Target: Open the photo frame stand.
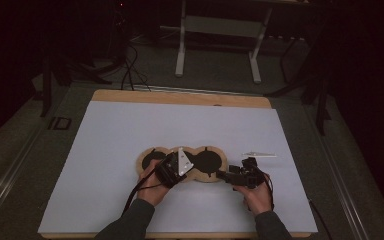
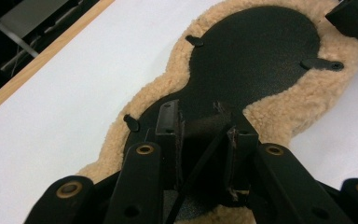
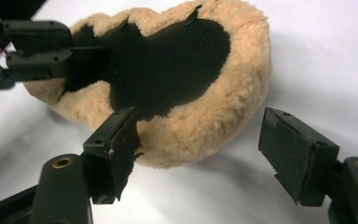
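A three-lobed pad (image 1: pixel 207 161), black on top with a tan fleece rim, lies flat on the white sheet near the front. My left gripper (image 1: pixel 186 170) is over its narrow middle. In the left gripper view, that gripper (image 2: pixel 203 135) is shut on a raised fold of the black pad (image 2: pixel 256 51). My right gripper (image 1: pixel 230 171) stands open at the pad's right end. In the right gripper view, the right gripper (image 3: pixel 200 149) has one jaw against the fleece pad (image 3: pixel 200 130) and the other on bare sheet. The left gripper (image 3: pixel 70 49) shows at the upper left.
A small white strip (image 1: pixel 259 154) lies on the sheet just right of the pad. The white sheet (image 1: pixel 130 130) covers a wooden table (image 1: pixel 180 96). Beyond the far edge are a metal stand (image 1: pixel 220 30) and cables on a dark floor.
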Demonstrator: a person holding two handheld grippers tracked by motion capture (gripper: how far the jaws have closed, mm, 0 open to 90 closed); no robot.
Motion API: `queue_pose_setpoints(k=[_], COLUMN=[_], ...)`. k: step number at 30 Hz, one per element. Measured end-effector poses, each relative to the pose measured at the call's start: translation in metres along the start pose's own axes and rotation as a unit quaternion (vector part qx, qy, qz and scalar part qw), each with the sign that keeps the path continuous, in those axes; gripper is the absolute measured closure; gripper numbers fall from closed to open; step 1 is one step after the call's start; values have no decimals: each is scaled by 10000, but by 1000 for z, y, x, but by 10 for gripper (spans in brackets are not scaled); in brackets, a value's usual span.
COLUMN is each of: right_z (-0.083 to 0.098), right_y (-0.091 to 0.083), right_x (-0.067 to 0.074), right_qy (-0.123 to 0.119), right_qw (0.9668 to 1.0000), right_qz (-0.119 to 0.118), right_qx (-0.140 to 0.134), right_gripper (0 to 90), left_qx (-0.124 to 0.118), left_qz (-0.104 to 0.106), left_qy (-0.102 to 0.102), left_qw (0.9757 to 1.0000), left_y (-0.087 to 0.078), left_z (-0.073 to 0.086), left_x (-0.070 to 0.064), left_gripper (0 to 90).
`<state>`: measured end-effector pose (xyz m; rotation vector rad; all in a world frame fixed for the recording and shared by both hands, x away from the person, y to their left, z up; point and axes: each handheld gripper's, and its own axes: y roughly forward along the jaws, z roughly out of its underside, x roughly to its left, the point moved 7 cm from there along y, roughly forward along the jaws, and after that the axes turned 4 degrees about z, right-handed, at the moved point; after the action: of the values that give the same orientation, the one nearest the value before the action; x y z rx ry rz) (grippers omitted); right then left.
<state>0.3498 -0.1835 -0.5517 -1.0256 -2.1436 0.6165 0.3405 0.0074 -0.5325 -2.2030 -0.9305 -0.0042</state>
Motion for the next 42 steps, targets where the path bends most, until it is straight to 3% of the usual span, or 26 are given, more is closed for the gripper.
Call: queue_pose_setpoints(k=[2, 18, 22, 26, 29, 30, 32, 36, 39, 42], right_z=[-2, -10, -11, -14, -15, -17, -17, -17, -18, -19], right_y=[3, 18, 18, 17, 16, 13, 13, 12, 11, 10], right_x=[1, 16, 19, 23, 21, 18, 19, 20, 19, 20], right_qy=[166, 423, 410, 422, 579, 720, 693, 655, 661, 587], right_qw=[9997, 9966, 9966, 9962, 9951, 9936, 9938, 9942, 9941, 9947], right_qz=[-163, -653, -657, -700, -761, -860, -853, -827, -846, -838], right_qx=[35, 278, 290, 290, 237, 153, 173, 198, 142, 108], right_gripper=[269, 237, 246, 274, 328, 386, 386, 395, 432, 444], left_qx=[-43, -339, -383, -460, -532, -546, -558, -559, -592, -595], left_qz=[-30, -84, -86, -102, -129, -124, -143, -40, 170, 207], left_qy=[-50, -201, -205, -174, -190, -204, -158, -185, -273, -277], left_qw=[10000, 9992, 9990, 9987, 9983, 9982, 9982, 9983, 9977, 9976], left_y=[-1, -10, -12, -15, -18, -18, -19, -20, -22, -24], left_z=[1, 5, 5, 7, 9, 9, 10, 10, 10, 10], left_x=[1, 3, 3, 2, 2, 2, 2, 0, -2, -2], left_gripper=[729, 729, 727, 723, 721, 719, 719, 696, 647, 633])
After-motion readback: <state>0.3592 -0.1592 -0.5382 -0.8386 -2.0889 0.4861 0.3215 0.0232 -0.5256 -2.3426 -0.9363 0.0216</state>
